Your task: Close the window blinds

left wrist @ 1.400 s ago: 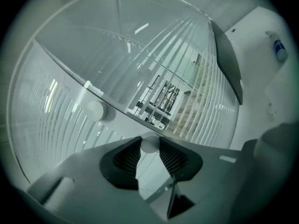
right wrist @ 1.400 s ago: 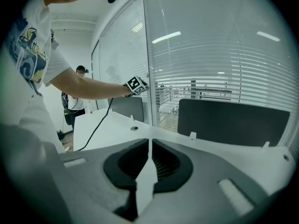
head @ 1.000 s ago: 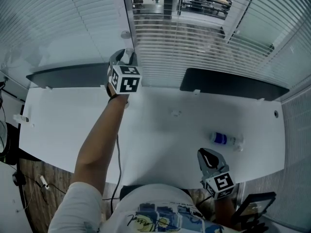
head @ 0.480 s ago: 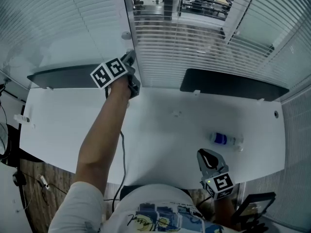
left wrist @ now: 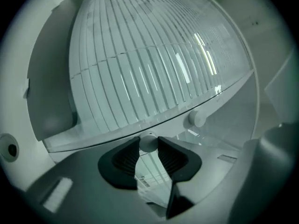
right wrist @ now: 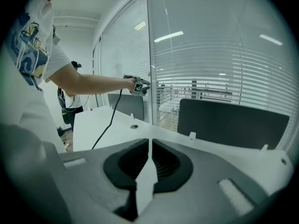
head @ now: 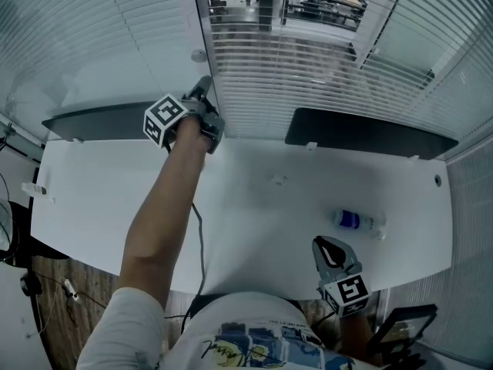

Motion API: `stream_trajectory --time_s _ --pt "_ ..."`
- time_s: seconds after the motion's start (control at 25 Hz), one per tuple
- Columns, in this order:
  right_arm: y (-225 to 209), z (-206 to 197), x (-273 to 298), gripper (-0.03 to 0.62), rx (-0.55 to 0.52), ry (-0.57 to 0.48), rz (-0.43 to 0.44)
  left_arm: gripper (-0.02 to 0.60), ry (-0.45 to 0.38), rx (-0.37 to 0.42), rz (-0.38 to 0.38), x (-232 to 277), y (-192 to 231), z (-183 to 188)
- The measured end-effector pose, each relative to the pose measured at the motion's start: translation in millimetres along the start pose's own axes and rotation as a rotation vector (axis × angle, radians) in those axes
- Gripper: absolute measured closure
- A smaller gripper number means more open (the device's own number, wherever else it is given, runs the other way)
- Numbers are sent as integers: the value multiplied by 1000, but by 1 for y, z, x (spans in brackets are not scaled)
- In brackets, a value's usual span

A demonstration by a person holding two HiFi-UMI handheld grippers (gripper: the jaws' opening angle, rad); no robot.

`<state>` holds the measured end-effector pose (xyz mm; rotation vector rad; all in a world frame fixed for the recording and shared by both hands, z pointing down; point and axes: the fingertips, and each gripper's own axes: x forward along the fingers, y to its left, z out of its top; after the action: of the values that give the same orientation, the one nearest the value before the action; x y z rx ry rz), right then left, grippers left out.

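White slatted window blinds (head: 308, 60) hang behind the desk, and they fill the left gripper view (left wrist: 140, 69). My left gripper (head: 203, 91) is held up at the window frame between two panes, rolled onto its side. In its own view the left gripper (left wrist: 149, 154) has a white round blind wand (left wrist: 148, 143) between its black pads. The jaws have just been closing and the pads now touch the wand on both sides. My right gripper (head: 327, 247) rests low at the desk's near edge; in its own view the right gripper (right wrist: 149, 146) is shut on nothing.
A white desk (head: 254, 206) runs below the window with two dark screens (head: 370, 133) along its far edge. A small bottle (head: 353, 220) lies on the desk near my right gripper. A round knob (head: 199, 55) sits on the window frame above my left gripper.
My left gripper has rolled about a quarter turn at the window frame, so its marker cube now sits to the left. The right gripper has not moved.
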<state>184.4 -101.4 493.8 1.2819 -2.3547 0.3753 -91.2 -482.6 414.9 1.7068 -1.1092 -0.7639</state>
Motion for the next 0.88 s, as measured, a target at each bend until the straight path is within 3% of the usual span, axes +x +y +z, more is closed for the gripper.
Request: stream_trajectory --time_s 0.2,0.72,0.88 --pt "0 -1 0 582 -6 11 4 460 46 143 44 -1 -1 -1" --pt "-3 -4 0 582 -14 9 2 459 178 790 270 0 -6 -4" --pt "-3 -5 0 582 -6 5 4 459 236 1080 367 0 -8 -5"
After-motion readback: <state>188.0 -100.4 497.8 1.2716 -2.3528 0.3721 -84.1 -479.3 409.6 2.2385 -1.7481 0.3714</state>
